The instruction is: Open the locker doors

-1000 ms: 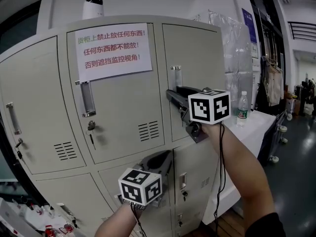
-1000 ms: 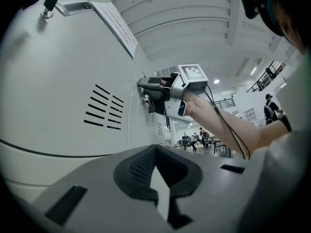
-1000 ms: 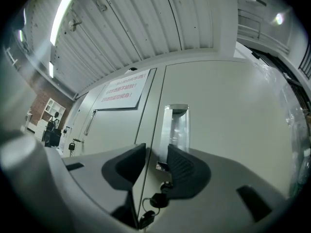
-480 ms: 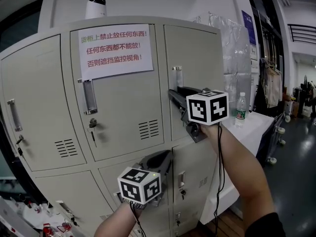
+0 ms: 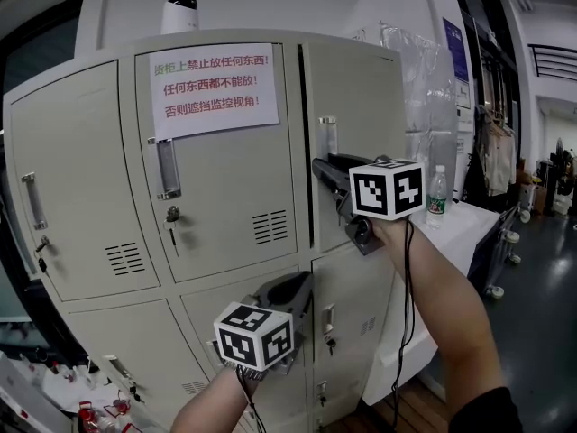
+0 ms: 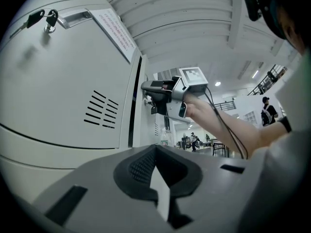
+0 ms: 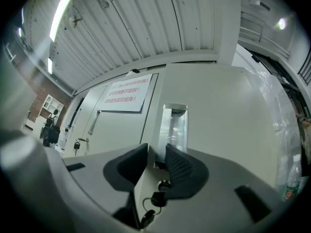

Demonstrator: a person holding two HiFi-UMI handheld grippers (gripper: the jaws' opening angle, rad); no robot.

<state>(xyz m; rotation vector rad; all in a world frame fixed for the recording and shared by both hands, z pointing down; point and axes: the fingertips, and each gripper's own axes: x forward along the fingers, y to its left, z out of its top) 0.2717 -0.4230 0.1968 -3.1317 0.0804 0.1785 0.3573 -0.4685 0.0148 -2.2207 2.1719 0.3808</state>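
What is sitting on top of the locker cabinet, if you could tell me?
A white device with a black domed top stands above the middle door. Its base and the rest of the locker cabinet top are hidden behind the front edge.

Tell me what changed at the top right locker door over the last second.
The right gripper tightened onto the silver metal handle and pulled the beige metal top right locker door slightly outward; a dark gap now shows along its left edge. The left gripper stayed low, shut and empty; the other doors stayed closed.
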